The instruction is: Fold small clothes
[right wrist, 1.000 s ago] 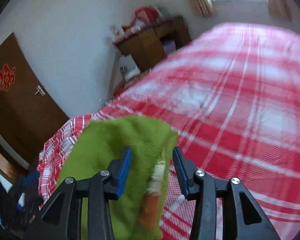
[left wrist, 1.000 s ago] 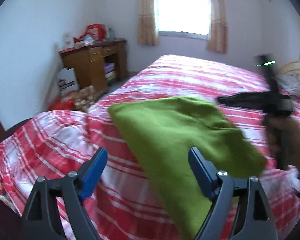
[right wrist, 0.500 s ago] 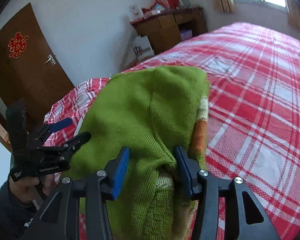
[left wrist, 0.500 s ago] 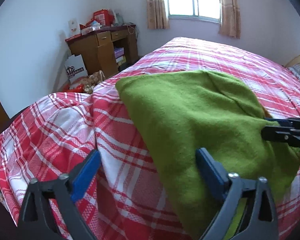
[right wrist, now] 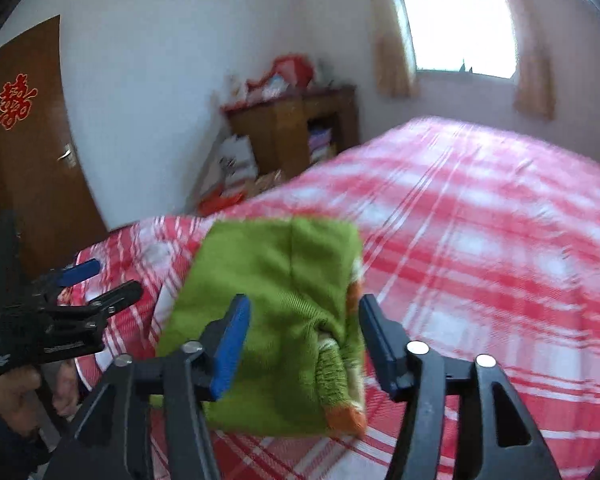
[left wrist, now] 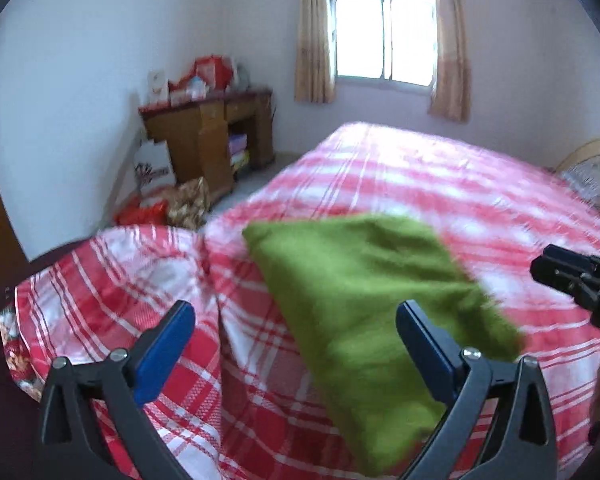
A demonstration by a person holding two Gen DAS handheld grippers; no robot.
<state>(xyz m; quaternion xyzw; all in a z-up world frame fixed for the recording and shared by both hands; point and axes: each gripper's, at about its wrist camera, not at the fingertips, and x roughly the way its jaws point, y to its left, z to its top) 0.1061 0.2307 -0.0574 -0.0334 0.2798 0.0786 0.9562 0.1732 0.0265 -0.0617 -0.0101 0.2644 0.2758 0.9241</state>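
Green sweater (right wrist: 276, 320) folded on bed (right wrist: 480, 240), fingers (right wrist: 232, 344) apart

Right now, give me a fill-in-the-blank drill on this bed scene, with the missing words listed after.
1. The folded sweater is mostly ___ in color.
2. It lies on a bed cover checked white and ___.
3. The jaws of the right hand-held gripper stand ___.
4. The cuff at the sweater's near end is ___.

Missing words: green; red; open; orange
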